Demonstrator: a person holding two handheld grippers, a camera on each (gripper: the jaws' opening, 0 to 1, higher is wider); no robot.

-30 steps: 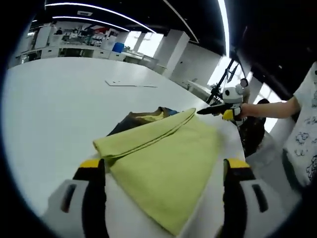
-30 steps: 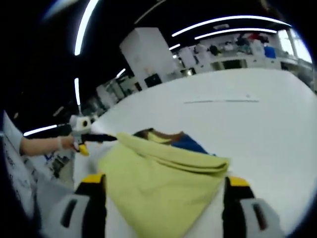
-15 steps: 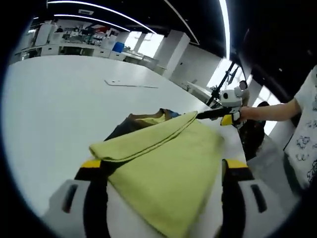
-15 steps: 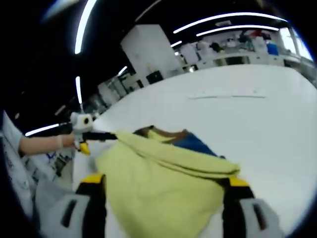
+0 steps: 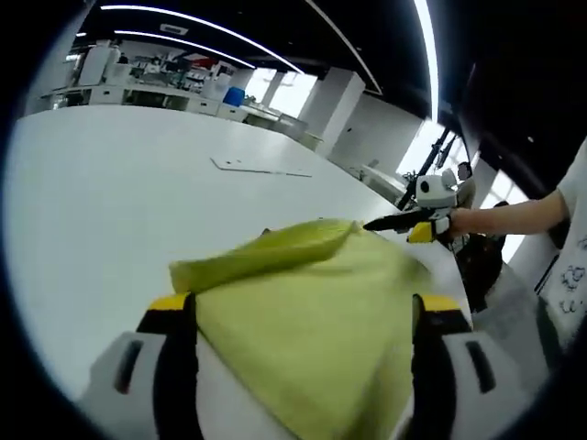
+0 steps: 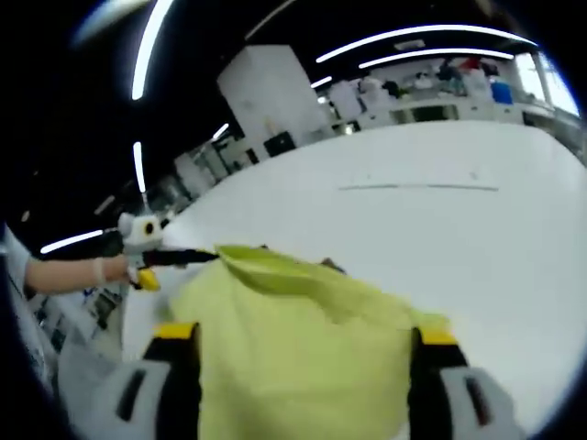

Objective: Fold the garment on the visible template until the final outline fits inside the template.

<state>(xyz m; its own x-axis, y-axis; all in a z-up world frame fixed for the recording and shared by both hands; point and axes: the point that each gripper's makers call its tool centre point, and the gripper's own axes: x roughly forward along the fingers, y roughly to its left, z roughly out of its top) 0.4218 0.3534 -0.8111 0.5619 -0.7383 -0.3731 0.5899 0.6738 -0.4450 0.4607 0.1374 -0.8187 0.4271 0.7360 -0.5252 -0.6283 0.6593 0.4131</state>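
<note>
A yellow-green garment point(image 5: 303, 312) lies folded on the white table point(image 5: 101, 192), its top layer raised and stretched towards me. My left gripper point(image 5: 303, 316) has its jaws wide apart, cloth between them, and one corner of the fold sits by its left jaw. The right gripper point(image 5: 371, 224) reaches in at the far corner of the fold, held by a hand. In the right gripper view the garment point(image 6: 293, 348) spreads between my right gripper's point(image 6: 298, 344) spread jaws. The left gripper point(image 6: 213, 256) touches the far corner there. A dark sliver point(image 6: 328, 267) peeks out behind the cloth.
A flat pale sheet point(image 5: 257, 168) lies farther out on the table, also seen as the sheet point(image 6: 422, 187). A person's forearm point(image 5: 514, 215) and patterned white top are at the right. Shelves and benches stand far behind. The table edge runs close by the right gripper.
The top layer of the garment has risen and come towards both cameras, now hiding the dark, yellow and blue cloth that showed behind it. Both views shifted slightly.
</note>
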